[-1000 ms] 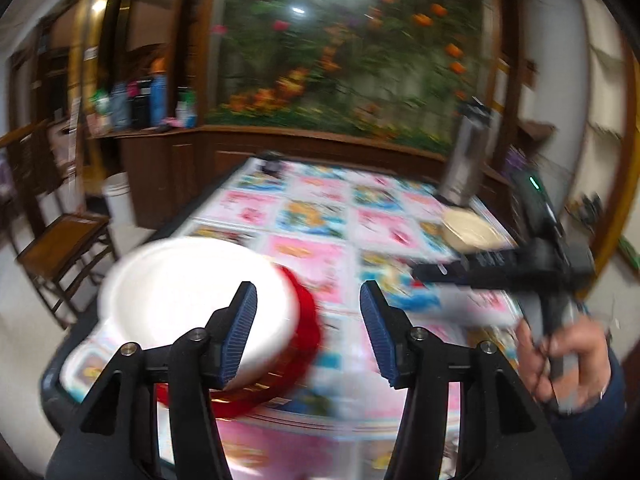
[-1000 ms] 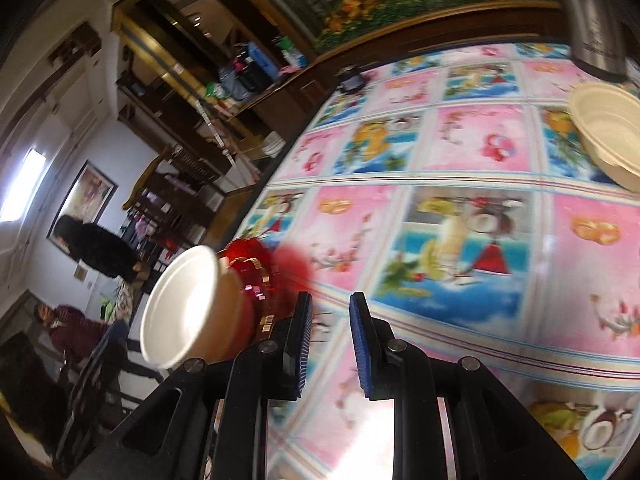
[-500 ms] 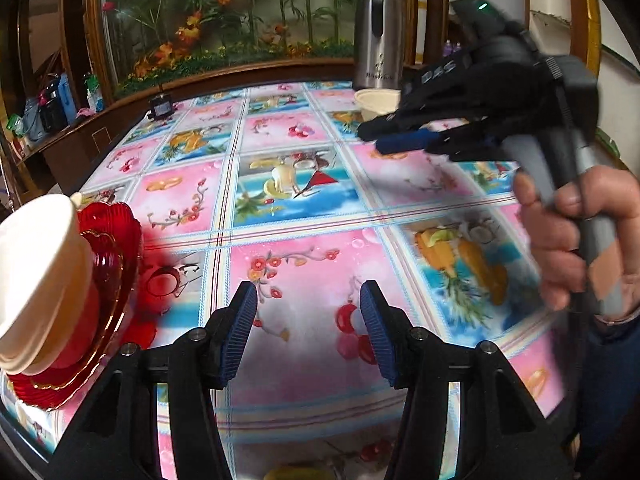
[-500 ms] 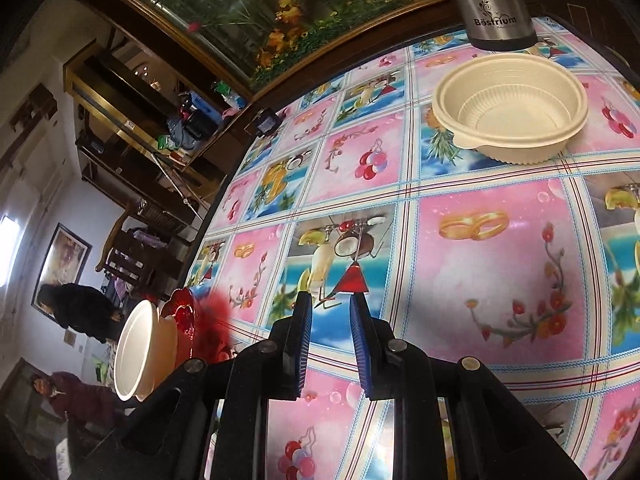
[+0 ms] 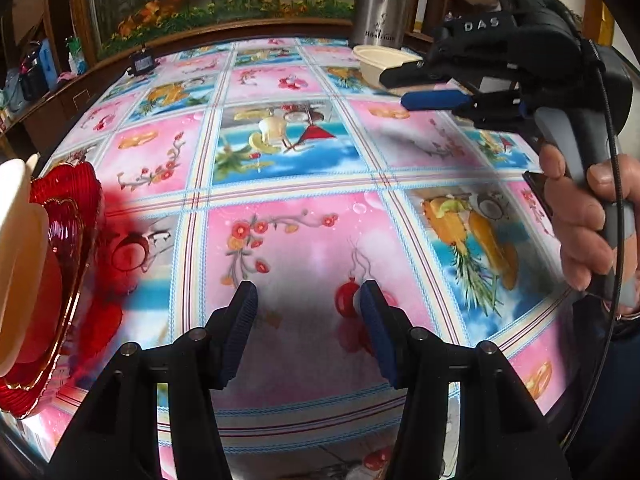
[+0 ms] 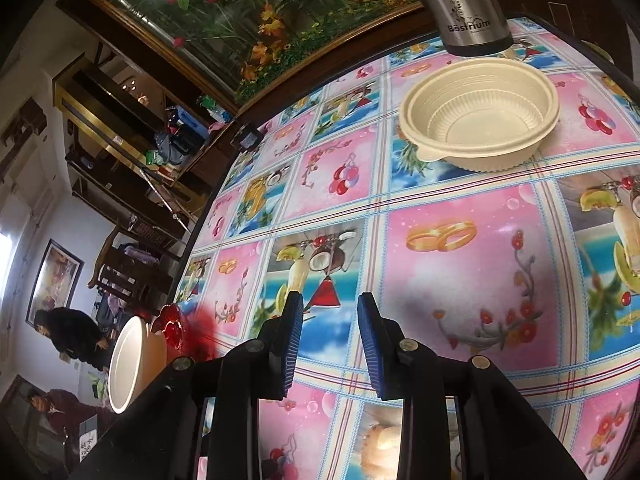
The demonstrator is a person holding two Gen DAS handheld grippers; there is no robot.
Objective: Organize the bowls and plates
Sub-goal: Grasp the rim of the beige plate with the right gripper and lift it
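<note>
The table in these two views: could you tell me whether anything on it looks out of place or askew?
Nothing looks spilled or damaged. The cream bowl sits upright near the steel flask; a white bowl rests on the red glass plate close to the table's edge.

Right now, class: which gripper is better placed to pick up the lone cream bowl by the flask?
Right. The right gripper faces the cream bowl directly, jaws opening and empty. The left gripper points at bare tablecloth, with the bowl far across the table.

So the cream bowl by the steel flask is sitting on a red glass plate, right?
Not quite. In the right wrist view the cream bowl by the steel flask sits directly on the patterned tablecloth. The red glass plate is across the table, under another bowl.
</note>
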